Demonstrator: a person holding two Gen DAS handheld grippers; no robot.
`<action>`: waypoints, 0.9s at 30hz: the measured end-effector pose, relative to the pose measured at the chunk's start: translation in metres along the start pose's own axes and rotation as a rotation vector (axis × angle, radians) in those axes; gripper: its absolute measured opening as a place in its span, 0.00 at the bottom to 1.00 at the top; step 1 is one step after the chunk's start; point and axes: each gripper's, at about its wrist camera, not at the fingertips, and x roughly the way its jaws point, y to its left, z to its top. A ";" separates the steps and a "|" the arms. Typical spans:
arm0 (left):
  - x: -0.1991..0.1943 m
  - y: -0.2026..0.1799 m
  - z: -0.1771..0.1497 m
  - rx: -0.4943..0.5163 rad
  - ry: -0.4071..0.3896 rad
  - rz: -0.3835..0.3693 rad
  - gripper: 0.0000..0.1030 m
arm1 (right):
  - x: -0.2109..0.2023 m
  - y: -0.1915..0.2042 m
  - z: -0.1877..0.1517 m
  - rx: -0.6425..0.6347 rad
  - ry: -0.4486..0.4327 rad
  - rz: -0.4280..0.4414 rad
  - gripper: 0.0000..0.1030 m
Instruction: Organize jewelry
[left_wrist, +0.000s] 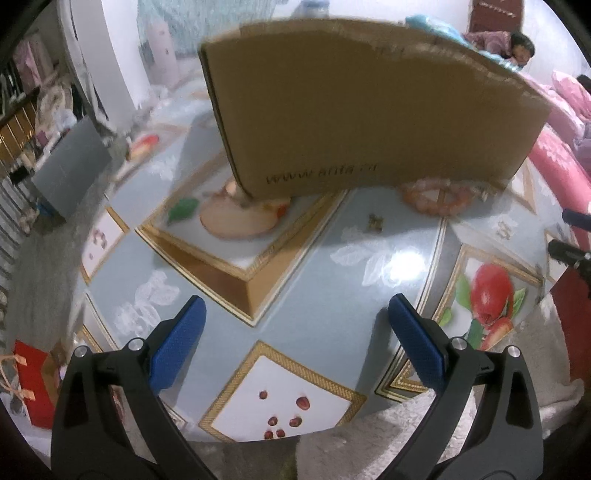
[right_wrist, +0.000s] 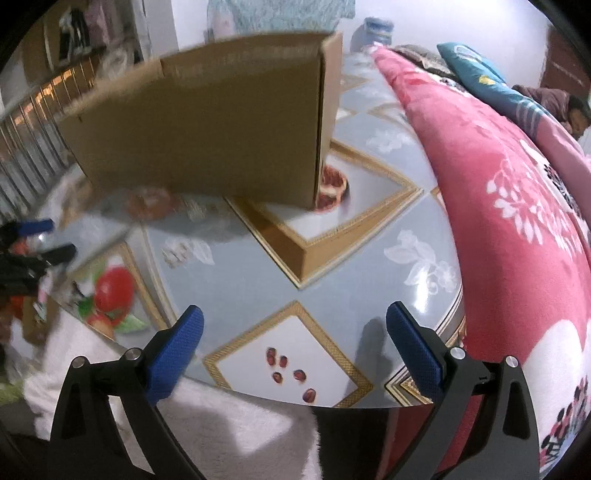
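A brown cardboard box (left_wrist: 365, 107) stands on the patterned table (left_wrist: 314, 280); it also shows in the right wrist view (right_wrist: 207, 125). A pink bead bracelet (left_wrist: 437, 197) lies against the box's front right corner, blurred in the right wrist view (right_wrist: 149, 201). A small gold trinket (left_wrist: 375, 222) lies on the table in front of the box. My left gripper (left_wrist: 295, 332) is open and empty, held above the table's near part. My right gripper (right_wrist: 294, 336) is open and empty over the table's near edge. The left gripper shows at the right wrist view's left edge (right_wrist: 35, 240).
A pink flowered quilt (right_wrist: 517, 221) lies along the table's right side. A white fluffy cloth (right_wrist: 184, 424) lies below the near edge. A grey box (left_wrist: 72, 166) stands on the floor at left. A red bag (left_wrist: 31, 380) sits at lower left.
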 end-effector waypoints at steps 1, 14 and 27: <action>-0.004 -0.001 0.000 0.007 -0.022 -0.007 0.93 | -0.006 0.001 0.001 -0.005 -0.026 0.002 0.94; -0.028 -0.017 0.011 0.076 -0.182 -0.145 0.53 | -0.018 0.036 0.008 -0.089 -0.123 0.212 0.75; -0.007 -0.035 0.017 0.189 -0.166 -0.183 0.30 | 0.014 0.041 0.009 -0.060 -0.021 0.273 0.46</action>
